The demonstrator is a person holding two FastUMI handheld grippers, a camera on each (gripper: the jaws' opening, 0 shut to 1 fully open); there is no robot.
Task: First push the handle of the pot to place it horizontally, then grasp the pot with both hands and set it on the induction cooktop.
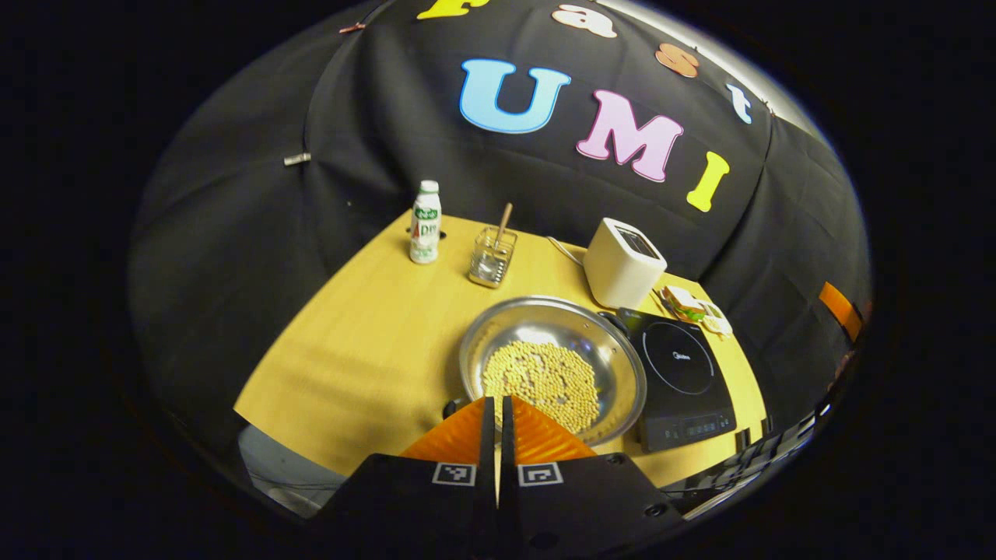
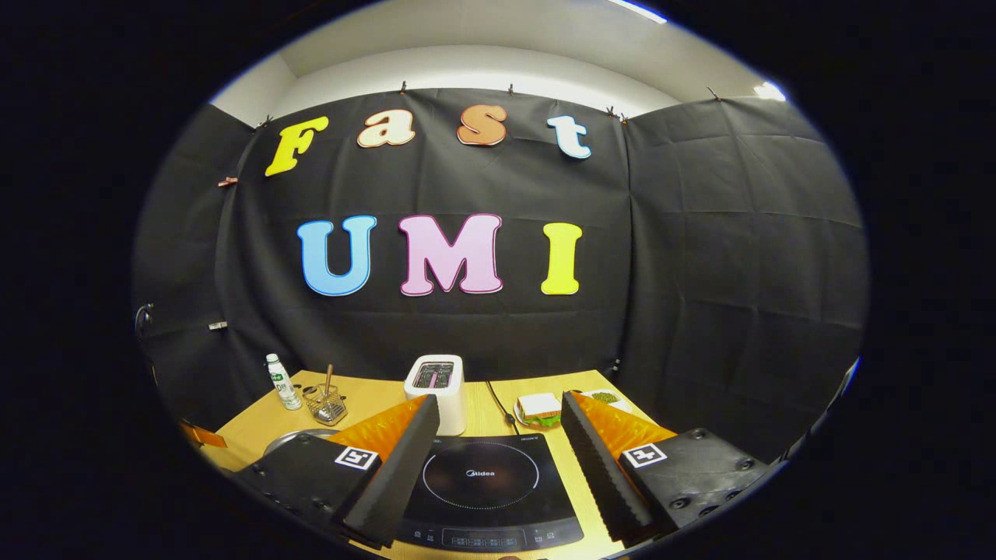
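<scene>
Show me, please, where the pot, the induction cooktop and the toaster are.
pot [image 1: 498, 330]: left gripper view, bare inner wall.
induction cooktop [image 2: 481, 476]: right gripper view, glass centre.
toaster [image 1: 618, 276]: left gripper view, front side.

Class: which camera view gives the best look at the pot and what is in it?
The left gripper view: the whole pot lies open, with pale beans inside. The right gripper view catches just a sliver of its rim beside that hand-held gripper's finger.
</scene>
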